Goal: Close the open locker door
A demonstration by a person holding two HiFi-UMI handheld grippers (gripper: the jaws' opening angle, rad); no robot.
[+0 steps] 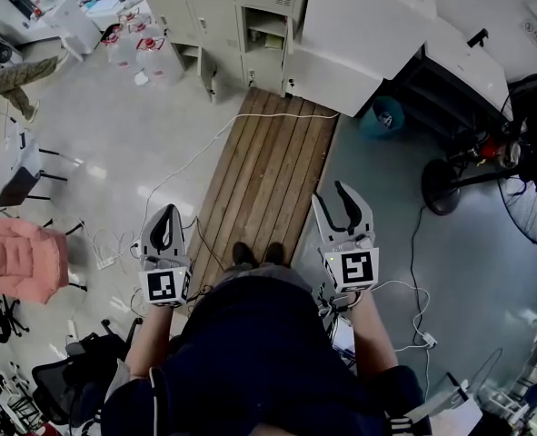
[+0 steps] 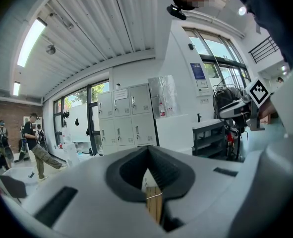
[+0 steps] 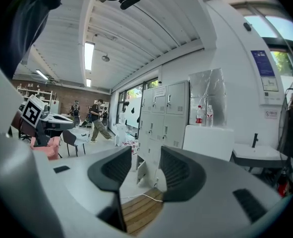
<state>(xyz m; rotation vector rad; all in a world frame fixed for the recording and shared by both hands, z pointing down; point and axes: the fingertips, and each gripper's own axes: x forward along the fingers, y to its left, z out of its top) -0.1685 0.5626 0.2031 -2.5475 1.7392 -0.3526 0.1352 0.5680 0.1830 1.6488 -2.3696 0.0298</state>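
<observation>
Left gripper (image 1: 165,216), jaws pressed together and empty, and right gripper (image 1: 335,205), jaws parted on nothing, hang above a wooden walkway (image 1: 259,180); far ahead, framed between the right jaws, the open locker door (image 3: 142,171) stands swung outward on the bottom row, long axis upright. Likely light, stiff sheet metal, best pushed at its free edge

You stand in a workshop-like industrial hall, not a home. Overhead runs a ribbed metal ceiling (image 2: 96,29) with strip lights (image 2: 31,41), and tall windows (image 2: 79,118) and a brick wall (image 3: 52,95) close it in. A bank of grey lockers (image 1: 204,12) faces you across bare concrete floor (image 1: 132,143), with a wooden plank platform (image 1: 263,180), a loose white cable (image 1: 286,116) and a standing fan (image 1: 532,203).
</observation>
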